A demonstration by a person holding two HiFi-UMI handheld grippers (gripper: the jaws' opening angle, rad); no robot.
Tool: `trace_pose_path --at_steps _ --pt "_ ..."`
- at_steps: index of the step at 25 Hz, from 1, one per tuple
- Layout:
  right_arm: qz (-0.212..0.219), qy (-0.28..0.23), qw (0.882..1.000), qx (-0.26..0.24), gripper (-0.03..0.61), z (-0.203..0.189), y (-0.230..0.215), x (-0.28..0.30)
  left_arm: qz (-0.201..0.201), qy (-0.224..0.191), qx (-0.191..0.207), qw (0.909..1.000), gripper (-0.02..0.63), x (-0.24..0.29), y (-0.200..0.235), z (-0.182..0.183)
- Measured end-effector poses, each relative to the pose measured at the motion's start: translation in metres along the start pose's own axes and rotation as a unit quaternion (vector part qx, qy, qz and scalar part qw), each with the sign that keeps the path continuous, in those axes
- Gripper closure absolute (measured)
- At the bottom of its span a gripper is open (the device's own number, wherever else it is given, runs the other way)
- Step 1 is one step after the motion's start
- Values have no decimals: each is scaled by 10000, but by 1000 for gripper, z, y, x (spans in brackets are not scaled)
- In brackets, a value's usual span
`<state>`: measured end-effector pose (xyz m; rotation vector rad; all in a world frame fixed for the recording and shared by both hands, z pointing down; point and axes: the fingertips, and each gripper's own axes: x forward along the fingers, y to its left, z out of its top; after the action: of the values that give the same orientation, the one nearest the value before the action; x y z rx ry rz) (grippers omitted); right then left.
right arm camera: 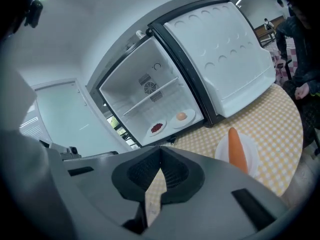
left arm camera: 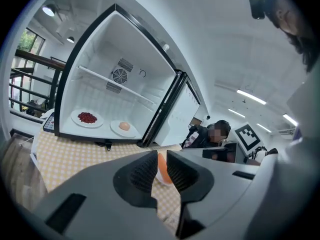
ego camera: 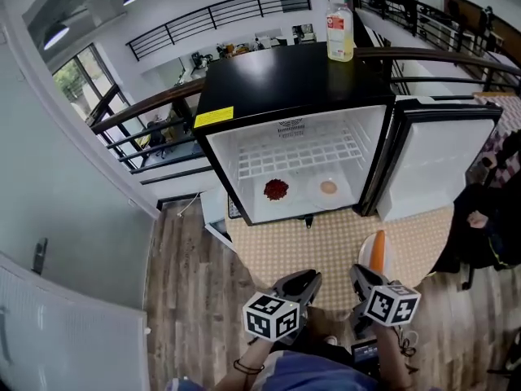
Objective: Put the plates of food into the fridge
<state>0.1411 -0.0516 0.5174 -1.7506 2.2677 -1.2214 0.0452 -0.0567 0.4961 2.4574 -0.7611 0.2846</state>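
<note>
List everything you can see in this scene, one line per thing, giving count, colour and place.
fridge: one, black outside, white inside, door open, on the table
red-food plate: one, white, fridge floor, left
pale-food plate: one, white, fridge floor, right
carrot: one, orange, on the carrot plate
carrot plate: one, white, on the cloth before the fridge
bottle: one, yellowish, red label, on top of the fridge
tablecloth: one, yellow check
seated person: one, dark clothes, right of the table
left gripper: grey, jaws slightly apart, empty
right gripper: grey, jaws together
</note>
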Motion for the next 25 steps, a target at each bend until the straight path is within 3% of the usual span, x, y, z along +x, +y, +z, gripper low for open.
trace_pose_path --at_steps 12,16,25 --pt "199 98 9998 21 563 -50 13 -57 -56 -21 190 9998 548 -28 -53 -46" --pt "288 146 9995 -13 563 -58 17 -65 -112 -42 391 9992 551 -28 -65 -49" --pt "350 200 9992 50 563 -66 14 -77 -99 -13 409 9991 561 -25 -76 -53"
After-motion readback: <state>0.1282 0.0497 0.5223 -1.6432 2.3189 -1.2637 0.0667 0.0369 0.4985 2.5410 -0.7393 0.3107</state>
